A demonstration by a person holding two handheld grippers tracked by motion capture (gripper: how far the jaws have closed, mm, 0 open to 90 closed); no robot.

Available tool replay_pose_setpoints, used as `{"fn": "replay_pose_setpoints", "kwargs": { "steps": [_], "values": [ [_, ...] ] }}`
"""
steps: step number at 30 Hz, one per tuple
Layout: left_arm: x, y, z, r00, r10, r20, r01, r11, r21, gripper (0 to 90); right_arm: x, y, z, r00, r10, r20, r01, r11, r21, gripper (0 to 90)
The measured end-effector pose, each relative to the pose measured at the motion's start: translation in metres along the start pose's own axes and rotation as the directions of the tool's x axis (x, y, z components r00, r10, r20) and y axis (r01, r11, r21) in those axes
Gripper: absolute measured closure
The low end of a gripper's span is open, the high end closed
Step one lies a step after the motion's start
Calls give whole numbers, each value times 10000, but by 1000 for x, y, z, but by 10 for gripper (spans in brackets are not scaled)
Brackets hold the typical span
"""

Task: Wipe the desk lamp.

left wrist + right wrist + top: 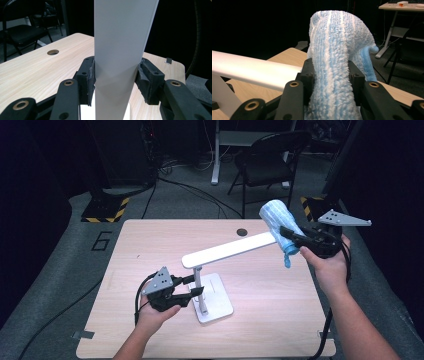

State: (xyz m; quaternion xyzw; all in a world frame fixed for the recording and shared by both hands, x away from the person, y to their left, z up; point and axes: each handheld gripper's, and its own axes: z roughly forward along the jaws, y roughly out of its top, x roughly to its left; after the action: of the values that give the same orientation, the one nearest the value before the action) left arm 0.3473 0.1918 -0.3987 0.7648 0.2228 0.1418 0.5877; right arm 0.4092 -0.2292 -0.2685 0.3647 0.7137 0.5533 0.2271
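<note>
While the left gripper (196,285) clamps the lamp post (198,281), the right gripper (286,235) pinches a blue towel (277,217) against the lamp head (230,251).

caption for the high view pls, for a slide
Left gripper clamps the white desk lamp's post while the right gripper holds a blue striped cloth at the lamp head's tip.

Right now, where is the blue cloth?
In the high view the blue cloth is at the right, clamped in the right gripper, at the far tip of the white lamp arm.
</note>
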Motion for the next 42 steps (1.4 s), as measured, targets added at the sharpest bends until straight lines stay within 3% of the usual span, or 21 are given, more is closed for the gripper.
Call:
{"fn": "replay_pose_setpoints", "kwargs": {
  "steps": [12,23,32,37,40,42],
  "values": [
    [1,0,0,10000,10,-1,-10,10000,33,522,10,3,2,9998,-171,-86,172,9998,104,666],
    [0,0,0,10000,0,-36,0,10000,29,523,39,6,11,9948,-680,-757,688,9976,81,666],
    [0,0,0,10000,-5,-89,5,10000,-4,523,73,10,25,9791,-1033,-1753,1069,9942,111,665],
    [0,0,0,10000,-39,-79,39,10000,-2,523,95,13,34,9613,-1338,-2408,1387,9903,38,665],
    [0,0,-1,10000,-28,-82,28,10000,-3,523,103,14,37,9567,-1369,-2569,1424,9898,29,665],
    [0,-1,-1,9999,-106,-57,106,9999,-18,523,113,14,41,9460,-1466,-2891,1527,9883,-13,665]
  ]
}}
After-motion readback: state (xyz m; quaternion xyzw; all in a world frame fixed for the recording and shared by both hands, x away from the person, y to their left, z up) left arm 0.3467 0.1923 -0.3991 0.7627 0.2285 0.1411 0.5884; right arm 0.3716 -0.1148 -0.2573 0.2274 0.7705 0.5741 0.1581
